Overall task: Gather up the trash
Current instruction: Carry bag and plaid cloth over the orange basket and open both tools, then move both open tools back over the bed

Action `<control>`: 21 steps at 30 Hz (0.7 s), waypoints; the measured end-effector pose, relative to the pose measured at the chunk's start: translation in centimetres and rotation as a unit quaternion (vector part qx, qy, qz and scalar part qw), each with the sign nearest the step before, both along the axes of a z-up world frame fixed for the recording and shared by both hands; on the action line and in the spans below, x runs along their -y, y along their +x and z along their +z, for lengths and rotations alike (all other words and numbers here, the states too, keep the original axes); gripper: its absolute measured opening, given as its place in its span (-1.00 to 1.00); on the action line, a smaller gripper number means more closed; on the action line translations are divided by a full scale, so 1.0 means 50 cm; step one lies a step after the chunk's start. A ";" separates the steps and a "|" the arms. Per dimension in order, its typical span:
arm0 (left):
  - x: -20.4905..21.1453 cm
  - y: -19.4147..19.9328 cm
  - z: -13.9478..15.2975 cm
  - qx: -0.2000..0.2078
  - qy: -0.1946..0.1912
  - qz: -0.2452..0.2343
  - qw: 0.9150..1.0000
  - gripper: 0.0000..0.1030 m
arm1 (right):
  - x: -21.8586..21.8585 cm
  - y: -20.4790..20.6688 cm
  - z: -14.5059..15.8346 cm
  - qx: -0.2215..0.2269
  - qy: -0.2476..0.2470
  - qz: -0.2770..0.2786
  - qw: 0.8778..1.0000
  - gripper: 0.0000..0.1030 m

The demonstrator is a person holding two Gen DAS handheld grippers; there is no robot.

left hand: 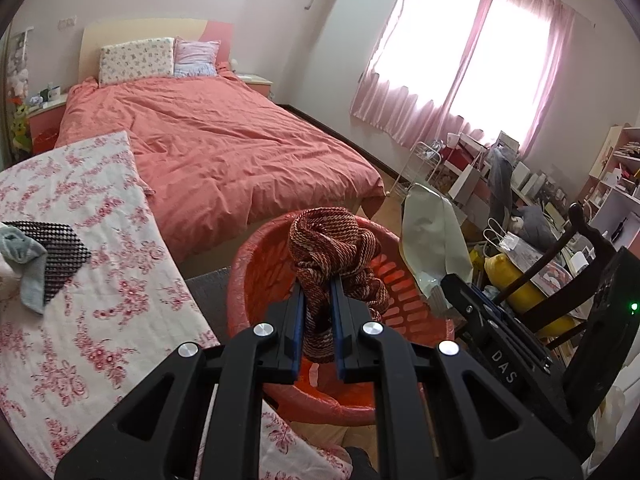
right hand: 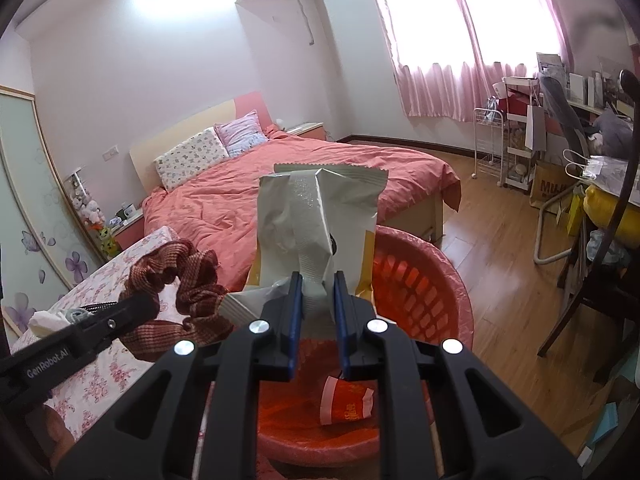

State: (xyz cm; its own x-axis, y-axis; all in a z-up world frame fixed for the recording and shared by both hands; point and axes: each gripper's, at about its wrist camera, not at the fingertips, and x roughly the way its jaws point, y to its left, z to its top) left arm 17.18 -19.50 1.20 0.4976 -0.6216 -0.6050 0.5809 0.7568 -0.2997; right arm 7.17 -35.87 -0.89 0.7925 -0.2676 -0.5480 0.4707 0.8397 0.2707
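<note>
My left gripper [left hand: 318, 284] is shut on a dark red checked fabric scrunchie [left hand: 334, 244] and holds it above the red plastic basket [left hand: 256, 264]. The scrunchie also shows in the right wrist view [right hand: 176, 280], left of the basket [right hand: 424, 280]. My right gripper [right hand: 318, 276] is shut on a crumpled silver-grey snack wrapper [right hand: 316, 208], held over the basket. The wrapper shows in the left wrist view [left hand: 432, 236] beside the basket's right rim. A red and white paper cup [right hand: 346, 400] lies in the basket's bottom.
A floral-covered surface [left hand: 100, 280] at left carries a black mesh piece [left hand: 56, 252] and a grey cloth [left hand: 28, 268]. A bed with a salmon quilt [left hand: 224, 148] stands behind. A dark wooden chair [right hand: 600, 280] and cluttered desk [left hand: 532, 248] are at right.
</note>
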 end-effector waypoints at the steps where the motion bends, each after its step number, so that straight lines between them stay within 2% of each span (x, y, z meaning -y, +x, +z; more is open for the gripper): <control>1: 0.004 0.002 -0.003 -0.003 0.001 -0.001 1.000 -0.78 | -0.004 0.003 -0.002 -0.001 0.002 0.000 1.000 -0.69; 7: 0.023 0.012 -0.023 -0.013 0.011 -0.007 1.000 -0.74 | 0.013 0.020 -0.019 -0.005 0.015 0.004 1.000 -0.59; 9: 0.027 0.016 -0.030 -0.018 0.016 -0.008 1.000 -0.56 | 0.019 0.023 -0.026 -0.008 0.018 0.004 1.000 -0.47; 10: 0.028 0.016 -0.033 -0.020 0.017 -0.007 1.000 -0.51 | 0.021 0.025 -0.029 -0.009 0.020 0.004 1.000 -0.33; 12: 0.027 0.018 -0.038 -0.021 0.021 -0.002 1.000 -0.27 | 0.024 0.024 -0.034 -0.011 0.023 0.002 1.000 -0.29; 21: -0.018 0.014 -0.035 -0.018 0.039 0.033 0.999 -0.02 | 0.020 0.011 -0.034 -0.023 0.004 -0.008 1.000 -0.18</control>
